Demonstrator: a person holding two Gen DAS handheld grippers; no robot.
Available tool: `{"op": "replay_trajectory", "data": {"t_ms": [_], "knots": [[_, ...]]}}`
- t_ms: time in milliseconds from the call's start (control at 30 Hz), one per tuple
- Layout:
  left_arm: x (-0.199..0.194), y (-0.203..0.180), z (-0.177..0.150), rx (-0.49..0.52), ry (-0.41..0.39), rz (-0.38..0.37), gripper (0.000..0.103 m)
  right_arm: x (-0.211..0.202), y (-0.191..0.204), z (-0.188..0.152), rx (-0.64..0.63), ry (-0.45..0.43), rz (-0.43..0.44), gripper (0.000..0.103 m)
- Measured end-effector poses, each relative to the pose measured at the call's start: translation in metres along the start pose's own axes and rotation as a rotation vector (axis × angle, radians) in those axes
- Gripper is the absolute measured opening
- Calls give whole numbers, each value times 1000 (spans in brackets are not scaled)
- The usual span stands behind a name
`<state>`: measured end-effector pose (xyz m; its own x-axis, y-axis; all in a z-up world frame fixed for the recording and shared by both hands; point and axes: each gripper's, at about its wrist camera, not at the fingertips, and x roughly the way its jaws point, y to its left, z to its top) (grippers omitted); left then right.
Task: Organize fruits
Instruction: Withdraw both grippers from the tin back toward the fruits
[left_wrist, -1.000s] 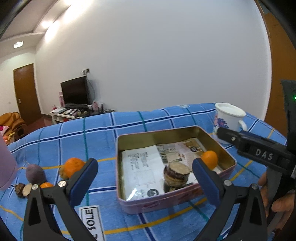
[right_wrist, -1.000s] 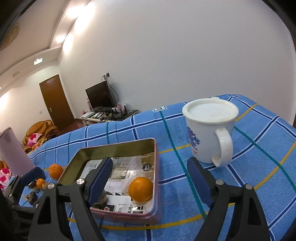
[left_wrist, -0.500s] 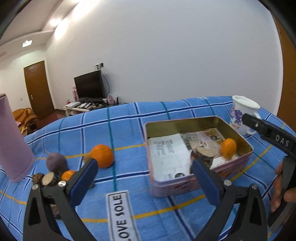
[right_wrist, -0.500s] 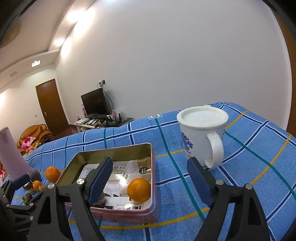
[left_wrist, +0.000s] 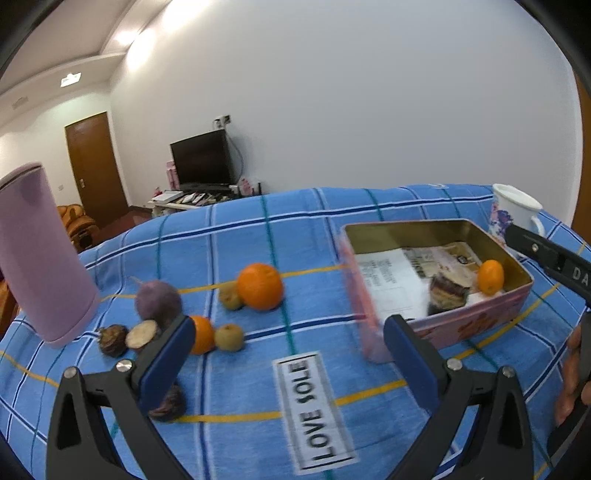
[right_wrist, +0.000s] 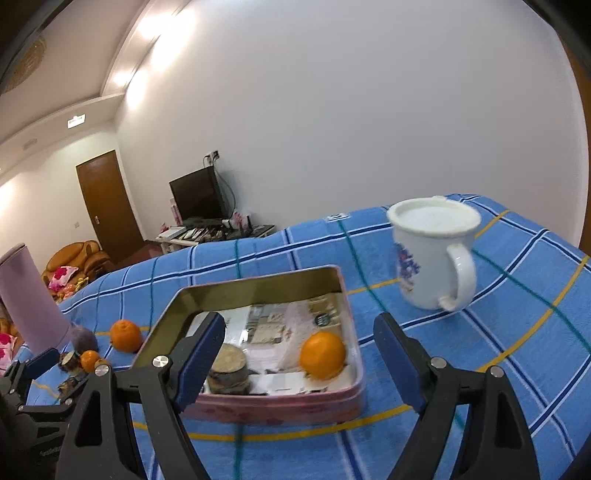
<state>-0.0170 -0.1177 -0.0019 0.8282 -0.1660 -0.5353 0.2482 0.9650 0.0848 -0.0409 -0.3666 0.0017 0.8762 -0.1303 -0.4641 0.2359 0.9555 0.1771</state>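
Nearest, we record our left gripper, jaws spread wide with nothing between them, hanging above the blue checked cloth and its "LOVE SOLE" label. Our right gripper is likewise spread and empty, poised before the pink tin. Next, loose fruit on the cloth: a dark wrinkled piece beneath the left finger, a small orange, a greenish-brown fruit, a cut half and a dark brown one. Behind these, a purple fruit, a large orange with another greenish fruit touching it, and a pink cylinder. To the right, the tin already holds an orange and a cut brown fruit on printed paper. Farthest, a white mug. We judge the step as reaching for the next loose fruit; the next move calls for centring the left jaws on one piece, clear of its neighbours, before closing.
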Motion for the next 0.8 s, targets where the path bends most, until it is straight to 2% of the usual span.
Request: {"op": "replay_trajectory", "data": {"t_ms": [233, 800], "knots": [[-3, 27, -5, -14, 0, 36, 103, -5, 33, -8, -57, -5, 24, 84], [-13, 105, -16, -131, 63, 97, 103, -3, 124, -25, -112, 60, 178, 84]]}}
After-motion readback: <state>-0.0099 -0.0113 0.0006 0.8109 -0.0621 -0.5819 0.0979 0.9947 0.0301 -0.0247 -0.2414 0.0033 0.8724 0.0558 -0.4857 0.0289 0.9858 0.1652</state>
